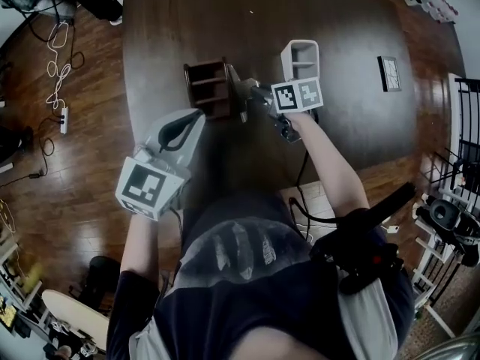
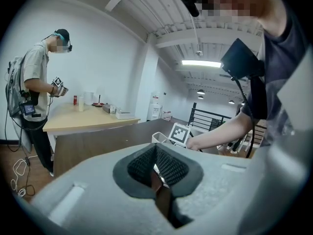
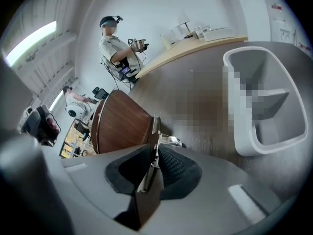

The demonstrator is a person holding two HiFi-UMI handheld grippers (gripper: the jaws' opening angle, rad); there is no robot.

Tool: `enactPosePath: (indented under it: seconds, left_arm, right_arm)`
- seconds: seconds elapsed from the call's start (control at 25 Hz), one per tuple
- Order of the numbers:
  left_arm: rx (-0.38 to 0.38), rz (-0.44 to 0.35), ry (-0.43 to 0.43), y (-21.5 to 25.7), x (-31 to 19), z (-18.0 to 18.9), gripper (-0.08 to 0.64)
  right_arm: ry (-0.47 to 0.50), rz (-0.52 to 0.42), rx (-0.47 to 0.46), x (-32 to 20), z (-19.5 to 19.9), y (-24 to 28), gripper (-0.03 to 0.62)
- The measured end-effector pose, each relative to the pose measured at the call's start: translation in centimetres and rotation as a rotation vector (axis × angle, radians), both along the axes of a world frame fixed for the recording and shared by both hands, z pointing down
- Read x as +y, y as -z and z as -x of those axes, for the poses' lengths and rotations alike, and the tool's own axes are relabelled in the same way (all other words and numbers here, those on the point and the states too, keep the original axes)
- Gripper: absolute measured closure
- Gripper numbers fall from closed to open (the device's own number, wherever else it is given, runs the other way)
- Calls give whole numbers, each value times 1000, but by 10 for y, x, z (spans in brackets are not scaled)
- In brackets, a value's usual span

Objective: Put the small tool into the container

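Right tool [image 3: 155, 153] – jaws nearly together, pinching a small metal implement [image 3: 166, 141] that sticks out ahead of the pads. It hangs over the dark counter [image 1: 345, 21], just beside a brown wooden organizer [image 1: 208, 88] and short of the white container [image 1: 300, 51]. The container has a divider, and only bare walls show inside. Left tool [image 2: 157, 168] – pads closed together with nothing gripped, held at the counter's near edge.
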State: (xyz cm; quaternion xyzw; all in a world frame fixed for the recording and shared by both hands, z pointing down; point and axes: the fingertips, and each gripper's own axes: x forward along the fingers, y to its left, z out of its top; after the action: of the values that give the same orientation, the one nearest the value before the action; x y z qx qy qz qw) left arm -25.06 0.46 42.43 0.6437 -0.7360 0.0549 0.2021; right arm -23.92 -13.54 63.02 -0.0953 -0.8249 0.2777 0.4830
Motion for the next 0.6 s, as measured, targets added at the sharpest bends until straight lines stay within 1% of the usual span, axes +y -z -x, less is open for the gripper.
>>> enactPosePath:
  seconds: [0.08,0.12,0.28,0.36,0.48,0.6]
  left_arm:
    - [-2,-3,-2,1,-1,-3,566]
    - [-3,-3,-5,2,-3,-6,566]
    - [-6,-8,-15,5,-10,-17,566]
    - [-10,-15,-13,7,-11,-20,566]
    - [-16,-22,-7,9,-9,-21,566]
    - [-19,-32,8,11,-2,-18,566]
  right_arm:
    - [-45,62,-26,3,2,9,569]
    - [-59,72,-37,1,1,13,576]
    - [-62,43,-69,-10,-13,24,580]
    - [-67,31,-99,-14,-17,34,580]
    - [-62,-3,-169,-18,-15,57,580]
    - [-62,-31,-266,-20,-3,88,580]
